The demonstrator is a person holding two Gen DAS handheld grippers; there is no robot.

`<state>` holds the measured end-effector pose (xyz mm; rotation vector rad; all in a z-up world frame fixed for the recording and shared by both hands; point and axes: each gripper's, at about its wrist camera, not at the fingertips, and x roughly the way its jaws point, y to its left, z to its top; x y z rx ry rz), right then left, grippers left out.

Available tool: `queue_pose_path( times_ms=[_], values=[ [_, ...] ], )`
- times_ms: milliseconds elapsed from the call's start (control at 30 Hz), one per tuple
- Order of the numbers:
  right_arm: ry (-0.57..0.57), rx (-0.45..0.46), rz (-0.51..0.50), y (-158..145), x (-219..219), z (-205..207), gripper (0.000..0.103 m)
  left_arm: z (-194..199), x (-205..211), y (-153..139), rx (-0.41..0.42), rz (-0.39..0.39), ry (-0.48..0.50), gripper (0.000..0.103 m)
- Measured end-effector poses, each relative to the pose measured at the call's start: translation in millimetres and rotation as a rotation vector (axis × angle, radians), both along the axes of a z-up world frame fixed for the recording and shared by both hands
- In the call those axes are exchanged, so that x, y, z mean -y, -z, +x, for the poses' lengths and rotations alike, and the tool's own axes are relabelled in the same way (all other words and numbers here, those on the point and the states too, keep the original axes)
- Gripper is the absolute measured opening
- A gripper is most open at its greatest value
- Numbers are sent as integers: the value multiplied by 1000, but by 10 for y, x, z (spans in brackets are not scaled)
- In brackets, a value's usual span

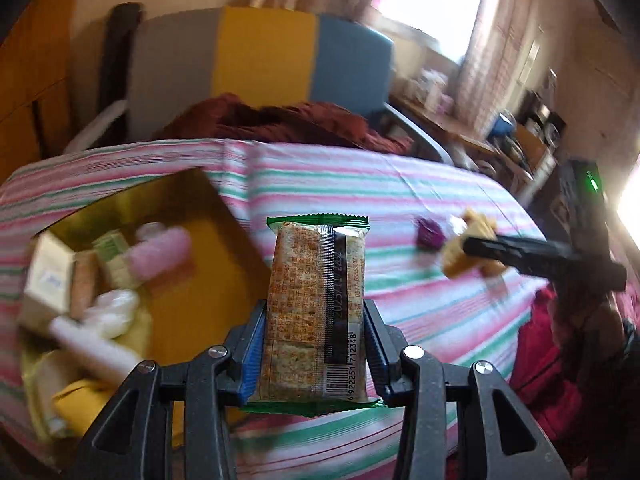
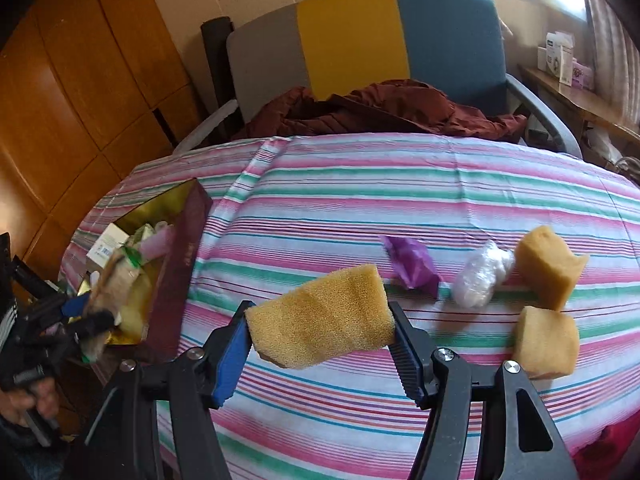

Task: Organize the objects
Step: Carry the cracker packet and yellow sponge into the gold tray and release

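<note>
My left gripper (image 1: 315, 309) is shut on a green-edged cracker packet (image 1: 316, 264), held upright above the striped tablecloth (image 1: 400, 184) just right of the gold-lined box (image 1: 172, 196). The box holds a pink item (image 1: 164, 252), a white carton (image 1: 48, 280) and a white tube (image 1: 96, 346). My right gripper (image 2: 319, 309) is shut on a yellow sponge (image 2: 328, 328) lifted off the cloth. Two more sponges (image 2: 548, 264) (image 2: 546, 344), a purple wrapper (image 2: 412, 264) and a clear plastic wad (image 2: 480, 276) lie to its right. The left gripper (image 2: 92, 316) shows blurred over the box (image 2: 180, 264).
A chair (image 2: 360, 40) with a grey, yellow and blue back stands behind the table, a dark red jacket (image 2: 380, 112) on its seat. Wooden cabinets (image 2: 80, 100) fill the left. A side shelf (image 2: 568, 92) with small boxes is at the right.
</note>
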<state>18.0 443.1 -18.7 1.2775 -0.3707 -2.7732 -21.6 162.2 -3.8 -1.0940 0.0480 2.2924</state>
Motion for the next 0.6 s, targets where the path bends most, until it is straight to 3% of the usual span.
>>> queue_pose_path(
  times_ms=[333,600],
  values=[
    [-183,-63,-33,-206,998,-123,66,-100,987,-47,19,77,-213,44],
    [-395,-23,-6,-51,2028,-289,67,-221,1142,-42,36,129,-227,44]
  ],
)
